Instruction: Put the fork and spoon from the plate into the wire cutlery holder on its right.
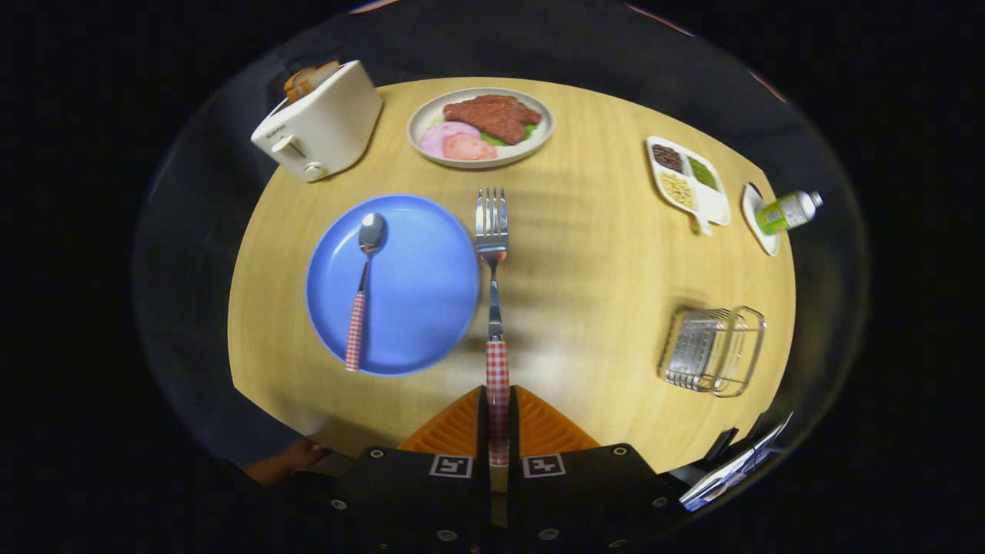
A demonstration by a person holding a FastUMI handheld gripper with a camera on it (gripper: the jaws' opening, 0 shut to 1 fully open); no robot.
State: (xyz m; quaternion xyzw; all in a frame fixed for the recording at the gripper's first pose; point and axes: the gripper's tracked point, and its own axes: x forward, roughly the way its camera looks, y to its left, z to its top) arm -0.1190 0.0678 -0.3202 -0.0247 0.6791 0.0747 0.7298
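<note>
My gripper [498,408] is shut on the red-checked handle of the fork [492,261]. The fork sticks out straight ahead of the fingers, tines away, lifted above the table just right of the blue plate [419,292]. A spoon [362,292] with the same checked handle lies on the left half of the plate, bowl pointing away. The wire cutlery holder [714,351] stands on the wooden table well to the right of the fingers and the plate, with nothing seen inside it.
A white toaster [319,123] with bread stands beyond the plate on the left. A plate of food [482,127] lies straight ahead at the far side. A divided snack tray [687,181] and a small green bottle [785,211] sit far right. A hand [296,458] rests at the table's near edge.
</note>
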